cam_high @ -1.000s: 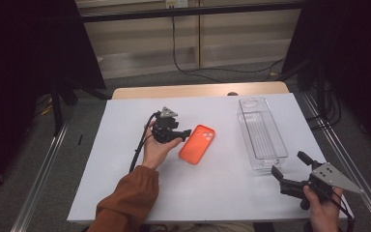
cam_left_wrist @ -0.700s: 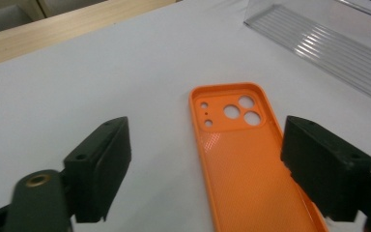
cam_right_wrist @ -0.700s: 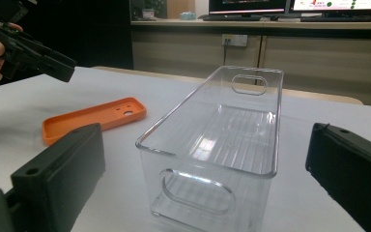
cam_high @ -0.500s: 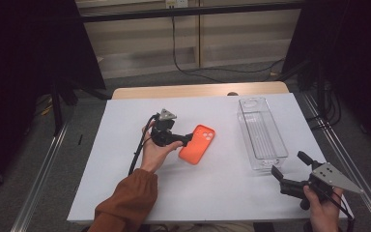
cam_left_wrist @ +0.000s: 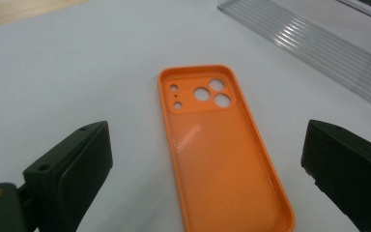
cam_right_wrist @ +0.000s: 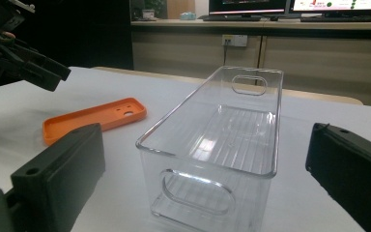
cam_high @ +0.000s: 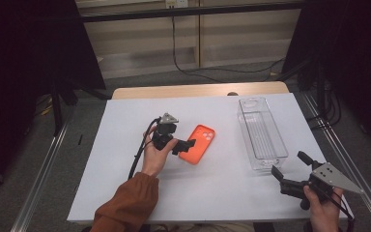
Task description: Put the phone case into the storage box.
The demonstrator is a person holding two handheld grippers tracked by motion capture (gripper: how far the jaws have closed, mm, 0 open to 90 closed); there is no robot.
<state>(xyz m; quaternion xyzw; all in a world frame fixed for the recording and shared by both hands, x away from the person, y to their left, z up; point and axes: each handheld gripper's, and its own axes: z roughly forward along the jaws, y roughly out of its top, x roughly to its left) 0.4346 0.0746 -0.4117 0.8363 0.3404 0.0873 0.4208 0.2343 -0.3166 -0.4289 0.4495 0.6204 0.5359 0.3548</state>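
The left claw (cam_high: 186,146) has just been spreading its jaws and now stands wide apart, with nothing pinched; it sits just left of the near end of the orange silicone phone case (cam_high: 198,143). In the left gripper view that case (cam_left_wrist: 222,145) lies flat between the two black jaws, inner side up, camera cut-outs at its far end, untouched. It rests near the middle of the white counter (cam_high: 125,193). To its right stands a clear, empty rectangular plastic bin (cam_high: 262,133). The right claw (cam_high: 290,170), also spread and holding nothing, points at the bin's near end from the counter's near right corner.
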